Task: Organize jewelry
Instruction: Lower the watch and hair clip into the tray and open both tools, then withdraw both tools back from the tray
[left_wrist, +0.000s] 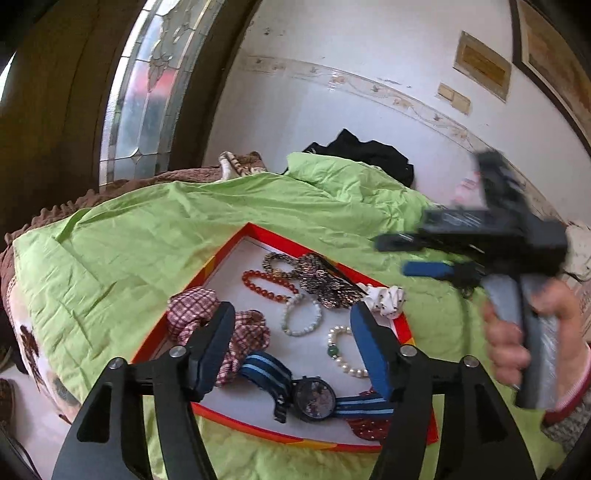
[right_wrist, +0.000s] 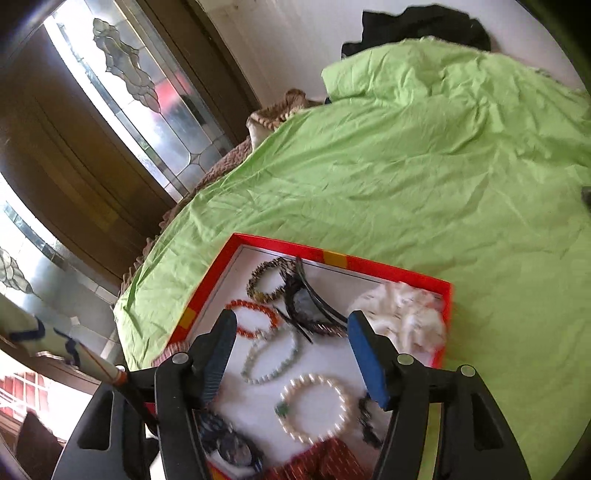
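A red-rimmed white tray (left_wrist: 258, 232) lies on a green bedsheet (left_wrist: 147, 229) and holds jewelry: a red bead bracelet (left_wrist: 267, 282), a pale bead bracelet (left_wrist: 301, 314), a pearl bracelet with a green stone (left_wrist: 341, 350), a dark watch on a blue striped strap (left_wrist: 314, 398), plaid scrunchies (left_wrist: 192, 306), dark hair clips (left_wrist: 325, 280). My left gripper (left_wrist: 291, 328) is open and empty above the tray. My right gripper (right_wrist: 291, 332) is open and empty over the same tray (right_wrist: 332, 256), above the pearl bracelet (right_wrist: 314, 408). It also shows blurred in the left wrist view (left_wrist: 410, 254).
A white patterned cloth (right_wrist: 402, 317) sits in the tray's far right corner. Black clothing (left_wrist: 365, 151) lies at the bed's far end by the white wall. A brown blanket (left_wrist: 55, 214) edges the bed. A wooden door with leaded glass (left_wrist: 147, 92) stands at the left.
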